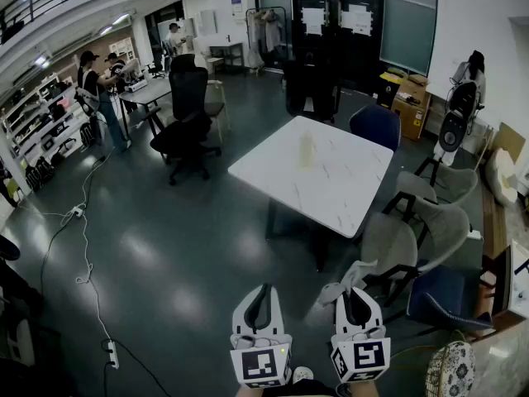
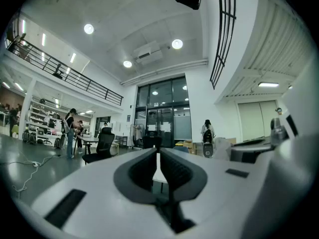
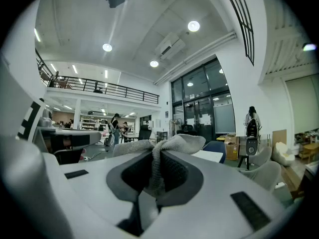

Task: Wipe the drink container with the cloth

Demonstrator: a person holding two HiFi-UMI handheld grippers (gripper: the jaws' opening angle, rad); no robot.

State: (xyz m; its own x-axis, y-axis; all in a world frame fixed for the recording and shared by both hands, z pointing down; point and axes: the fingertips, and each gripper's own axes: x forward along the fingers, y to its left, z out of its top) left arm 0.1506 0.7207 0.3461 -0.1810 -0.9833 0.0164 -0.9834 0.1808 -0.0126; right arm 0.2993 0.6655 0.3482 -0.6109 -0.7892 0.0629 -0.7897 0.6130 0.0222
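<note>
- Left gripper [image 2: 158, 154]: bottom centre of the head view, pointing level; jaws were fully together with nothing between them.
- Right gripper [image 3: 155, 159]: just beside the left one, to its right in the frame; jaws were clamped on a grey knitted cloth [image 3: 172, 144], which bunched out above the jaw tips.
- Grey chairs [image 1: 395, 242]: lower right of the head view, along the near edge of the table.
- White table [image 1: 339, 193]: centre of the frame, marbled top, well apart from both grippers.
- Drink container [image 1: 307, 150]: pale and upright, it stood on the far left part of the table top; too small to tell any detail.
- Black office chair [image 1: 188, 114]: left of the table, on the dark floor.
- People [image 1: 92, 89]: upper left, standing at a desk by shelving.
</note>
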